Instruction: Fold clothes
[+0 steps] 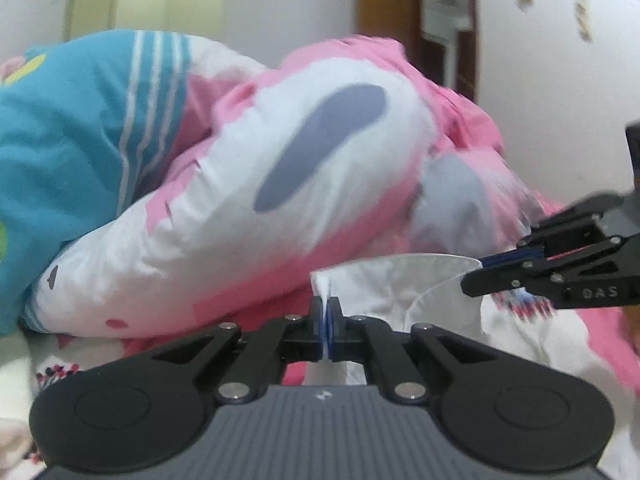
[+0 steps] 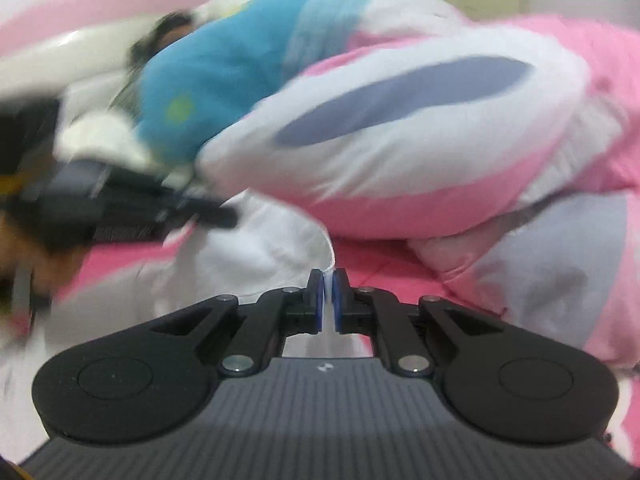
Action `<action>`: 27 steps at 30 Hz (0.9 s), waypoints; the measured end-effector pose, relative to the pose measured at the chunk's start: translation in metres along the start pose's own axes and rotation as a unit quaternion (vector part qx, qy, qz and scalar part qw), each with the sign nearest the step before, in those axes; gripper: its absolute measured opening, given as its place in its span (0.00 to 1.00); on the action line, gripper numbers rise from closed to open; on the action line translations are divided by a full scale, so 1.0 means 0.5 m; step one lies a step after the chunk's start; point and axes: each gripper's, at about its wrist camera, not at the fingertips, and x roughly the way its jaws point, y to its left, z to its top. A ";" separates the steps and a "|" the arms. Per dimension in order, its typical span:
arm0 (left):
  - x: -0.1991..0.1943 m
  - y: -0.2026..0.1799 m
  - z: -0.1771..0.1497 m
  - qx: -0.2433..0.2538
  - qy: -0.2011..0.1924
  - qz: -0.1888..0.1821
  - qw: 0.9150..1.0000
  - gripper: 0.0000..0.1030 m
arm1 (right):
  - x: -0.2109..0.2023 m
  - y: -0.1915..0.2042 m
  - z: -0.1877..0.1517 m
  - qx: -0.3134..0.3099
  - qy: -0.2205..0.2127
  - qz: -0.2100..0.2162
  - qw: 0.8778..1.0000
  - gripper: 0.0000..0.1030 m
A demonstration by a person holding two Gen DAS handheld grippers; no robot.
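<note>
A white garment (image 1: 384, 284) with a small red and blue pattern lies on a pink bedsheet (image 1: 276, 308). My left gripper (image 1: 327, 312) is shut on an edge of this white cloth, which pokes up between its blue pads. In the same view my right gripper (image 1: 486, 270) comes in from the right, shut on another part of the garment. The right wrist view is blurred. There my right gripper (image 2: 328, 294) pinches a thin white edge of the garment (image 2: 260, 252), and the left gripper (image 2: 224, 212) shows as a dark smear at the left.
A bulky quilt in pink, white and grey (image 1: 304, 168) is heaped right behind the garment, with a blue striped part (image 1: 80, 128) at its left. A white wall and a brown door (image 1: 404, 16) stand beyond. A person's hand (image 2: 24, 248) is at the left edge.
</note>
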 end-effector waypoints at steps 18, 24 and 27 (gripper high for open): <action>-0.055 0.073 0.019 -0.098 0.069 -0.117 0.986 0.48 | -0.112 0.044 0.002 -0.081 0.086 0.061 0.991 0.18; 0.076 -0.019 -0.027 0.008 0.163 -0.024 0.986 0.46 | -0.006 0.026 -0.030 0.018 0.101 0.036 0.994 0.18; 0.130 -0.024 -0.064 0.042 0.193 0.046 0.979 0.46 | 0.073 0.031 -0.071 0.012 0.151 0.025 0.988 0.16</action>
